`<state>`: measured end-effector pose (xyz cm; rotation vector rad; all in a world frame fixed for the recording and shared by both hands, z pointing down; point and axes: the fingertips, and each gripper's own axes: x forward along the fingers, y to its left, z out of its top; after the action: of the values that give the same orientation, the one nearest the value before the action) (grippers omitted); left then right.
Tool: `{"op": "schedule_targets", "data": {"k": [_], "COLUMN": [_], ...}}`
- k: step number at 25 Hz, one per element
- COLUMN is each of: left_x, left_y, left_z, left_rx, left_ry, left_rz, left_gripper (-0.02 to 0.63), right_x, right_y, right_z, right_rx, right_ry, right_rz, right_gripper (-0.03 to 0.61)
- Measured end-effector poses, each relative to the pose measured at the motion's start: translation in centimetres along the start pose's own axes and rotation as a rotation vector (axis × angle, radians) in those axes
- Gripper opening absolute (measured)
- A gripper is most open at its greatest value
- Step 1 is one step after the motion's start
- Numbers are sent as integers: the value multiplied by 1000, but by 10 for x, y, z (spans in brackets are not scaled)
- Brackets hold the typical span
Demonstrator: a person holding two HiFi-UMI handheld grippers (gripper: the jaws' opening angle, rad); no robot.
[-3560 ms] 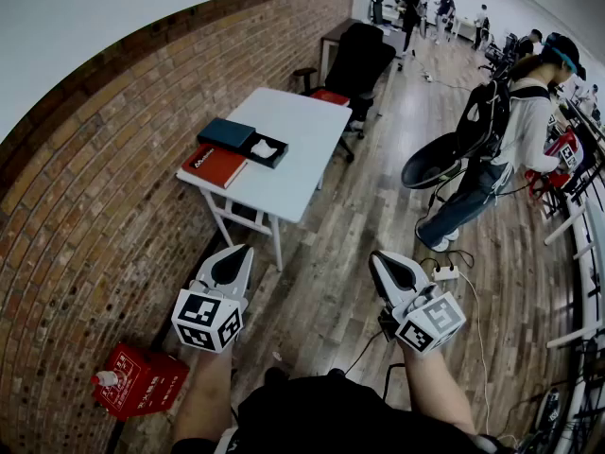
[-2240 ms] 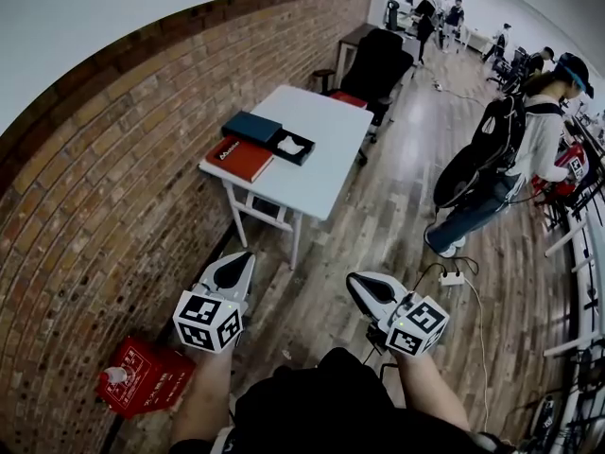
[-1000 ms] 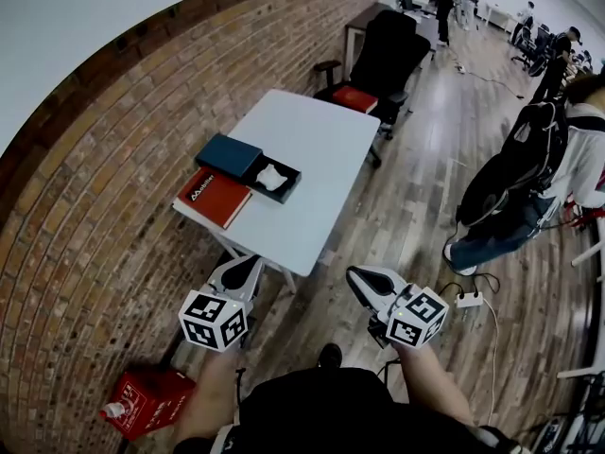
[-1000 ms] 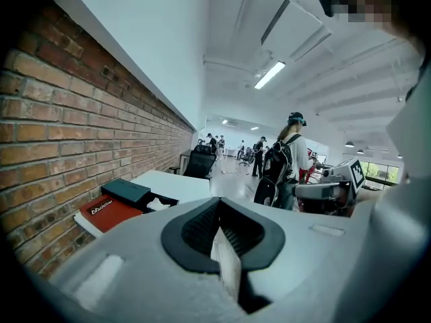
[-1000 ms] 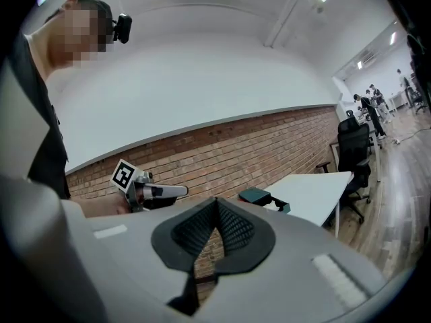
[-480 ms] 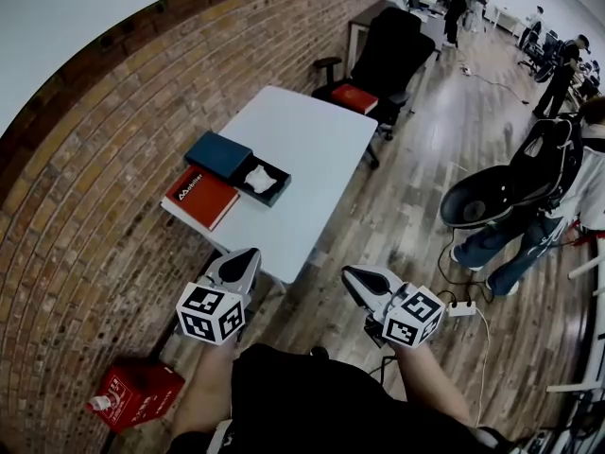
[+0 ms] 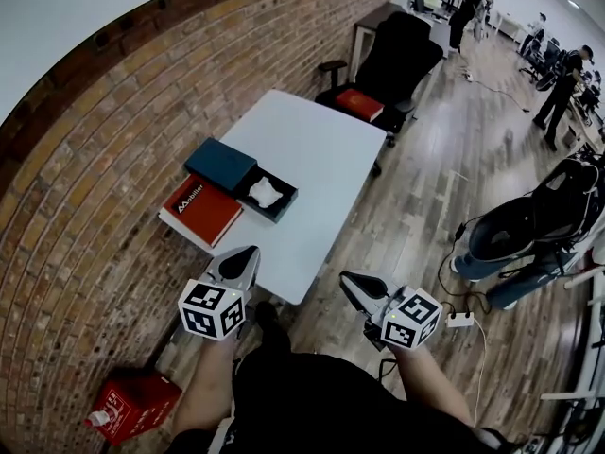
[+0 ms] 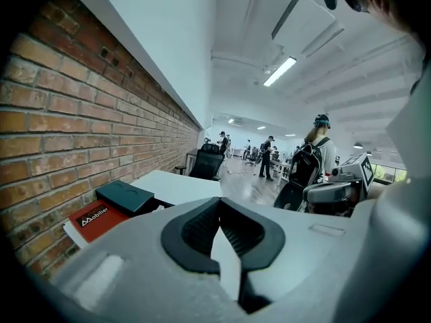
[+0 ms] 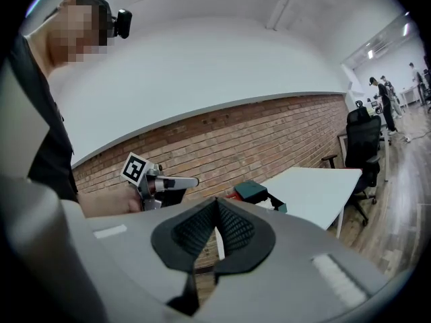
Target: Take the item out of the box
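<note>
Left tongs [image 7: 249, 252] and right tongs [image 7: 346, 278] both pressed together, empty, bottom-center near the tabletop [image 7: 321, 149] edge. White item [image 7: 264, 192] sits in the open box [image 7: 285, 205], center-left.

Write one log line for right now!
left gripper: shut, empty | right gripper: shut, empty | white item: inside box | box: open, on table

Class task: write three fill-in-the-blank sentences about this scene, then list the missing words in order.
The open box on the white table holds a ____ item.
The book lying next to the brick wall is ____.
The left tool and the right tool both have jaws that are ____, with nothing between them.
Missing words: white; red; shut.
</note>
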<state>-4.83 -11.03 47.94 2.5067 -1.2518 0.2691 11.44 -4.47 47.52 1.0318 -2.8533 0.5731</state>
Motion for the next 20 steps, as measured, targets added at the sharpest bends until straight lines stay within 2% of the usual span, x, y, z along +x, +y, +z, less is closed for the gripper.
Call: {"op": "schedule_targets", "data": {"k": [5, 10, 16, 20], "left_x": [36, 68, 99, 113], "left_y": [58, 106, 152, 173], "left_z": [21, 48, 43, 44], "left_rx": [-11, 12, -5, -3], "left_ry": [-19, -11, 37, 58], "left_rz": [-12, -52, -86, -106], "left_gripper": [6, 6, 6, 6], "right_x": [50, 106, 167, 191], "right_y": [-30, -56, -71, -85], "right_z": [24, 49, 53, 59], "right_rx": [-17, -25, 1, 14], "right_ry": [18, 32, 92, 113], "right_rz": [-39, -65, -69, -107], "right_gripper": [0, 0, 0, 0]}}
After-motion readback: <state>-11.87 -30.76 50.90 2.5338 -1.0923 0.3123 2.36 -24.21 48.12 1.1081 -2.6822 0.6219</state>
